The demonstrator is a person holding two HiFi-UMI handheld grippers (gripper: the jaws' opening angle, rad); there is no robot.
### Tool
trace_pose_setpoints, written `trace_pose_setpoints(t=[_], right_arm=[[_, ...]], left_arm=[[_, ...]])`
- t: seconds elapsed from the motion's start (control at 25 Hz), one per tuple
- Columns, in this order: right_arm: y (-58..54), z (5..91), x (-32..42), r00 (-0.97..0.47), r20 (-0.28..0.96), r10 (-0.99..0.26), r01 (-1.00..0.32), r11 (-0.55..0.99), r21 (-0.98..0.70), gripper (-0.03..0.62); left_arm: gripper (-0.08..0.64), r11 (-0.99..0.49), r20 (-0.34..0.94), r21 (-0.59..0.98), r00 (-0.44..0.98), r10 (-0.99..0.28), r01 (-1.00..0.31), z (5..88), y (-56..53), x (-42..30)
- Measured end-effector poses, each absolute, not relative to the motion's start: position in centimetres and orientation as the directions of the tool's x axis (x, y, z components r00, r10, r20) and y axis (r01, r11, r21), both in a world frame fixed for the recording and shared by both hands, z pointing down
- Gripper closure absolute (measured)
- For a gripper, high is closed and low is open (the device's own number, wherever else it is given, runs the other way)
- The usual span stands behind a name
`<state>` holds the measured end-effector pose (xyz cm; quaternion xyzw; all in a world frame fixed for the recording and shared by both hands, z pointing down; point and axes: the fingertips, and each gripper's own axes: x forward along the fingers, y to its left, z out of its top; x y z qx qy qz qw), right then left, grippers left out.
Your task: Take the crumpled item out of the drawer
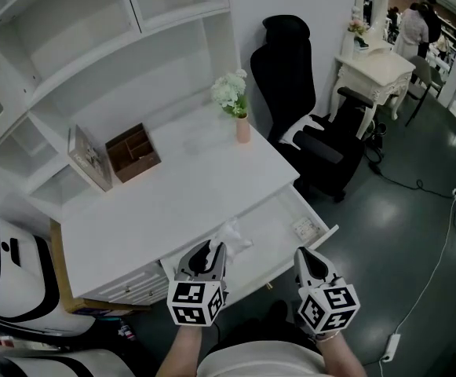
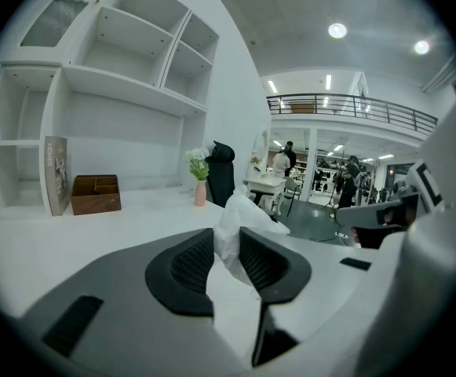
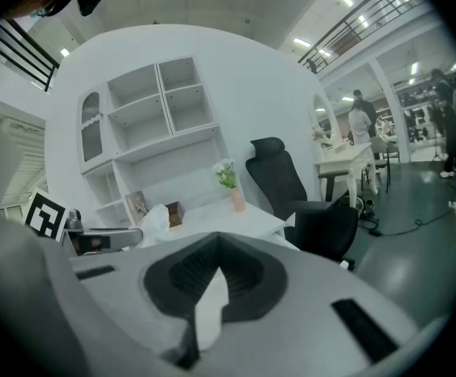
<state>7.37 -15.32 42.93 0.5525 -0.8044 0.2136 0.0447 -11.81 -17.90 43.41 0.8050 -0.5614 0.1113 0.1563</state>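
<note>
The crumpled item is a wad of white tissue or paper. My left gripper is shut on it, holding it above the left part of the open white drawer. In the left gripper view the wad sticks up from between the dark pads. My right gripper hovers over the drawer's front right corner, shut and empty. In its own view the right gripper has its tips together, and the left gripper with the wad shows at the left.
A small pale item lies in the drawer's right end. On the white desk stand a brown wooden organiser, a picture frame and a vase of white flowers. A black office chair stands right of the desk.
</note>
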Motion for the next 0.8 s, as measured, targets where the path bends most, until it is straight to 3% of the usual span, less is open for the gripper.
trace_pose_setpoints(t=[0.8], right_arm=[[-16.1,43.2,7.6,-0.398,0.316,-0.861,-0.910,0.327,-0.257,0.591]], left_arm=[[0.465,-0.315,0.373,0.128,0.340,-0.863,-0.940,44.6,-18.7,-10.5]])
